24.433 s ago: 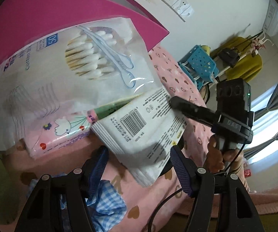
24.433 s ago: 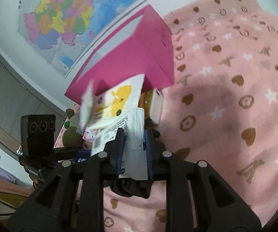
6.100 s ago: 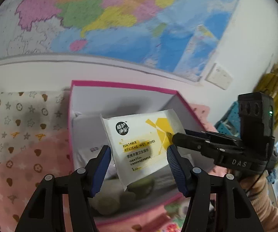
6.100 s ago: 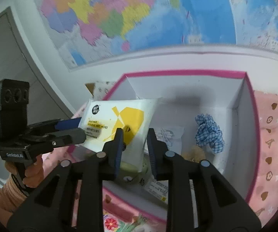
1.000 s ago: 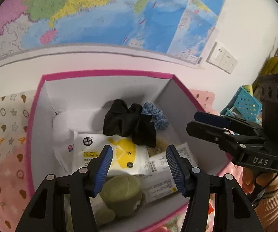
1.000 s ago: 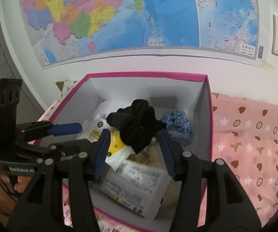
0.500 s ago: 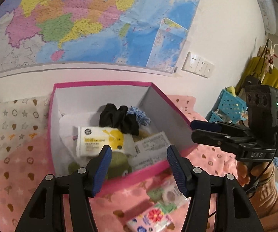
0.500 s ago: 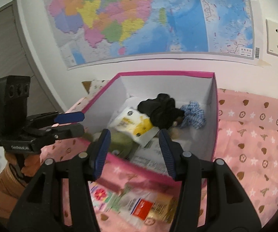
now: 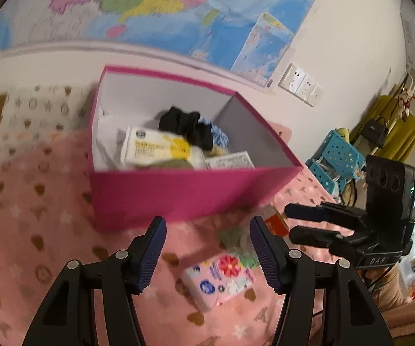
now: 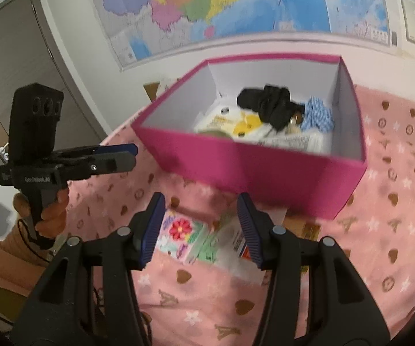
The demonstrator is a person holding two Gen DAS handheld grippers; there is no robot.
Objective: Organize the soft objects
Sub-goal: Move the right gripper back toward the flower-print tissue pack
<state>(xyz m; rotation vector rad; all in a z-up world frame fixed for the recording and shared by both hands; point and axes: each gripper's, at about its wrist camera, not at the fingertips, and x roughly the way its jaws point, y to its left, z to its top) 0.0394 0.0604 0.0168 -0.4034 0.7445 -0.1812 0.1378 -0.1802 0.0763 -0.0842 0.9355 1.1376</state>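
Whereas both grippers hung over the open magenta cardboard box [image 9: 184,196] a second ago, left view: left gripper [image 9: 207,248] empty, jaws apart, above floral tissue pack [image 9: 221,276]; right view: right gripper [image 10: 200,227] likewise, remaining packets next.
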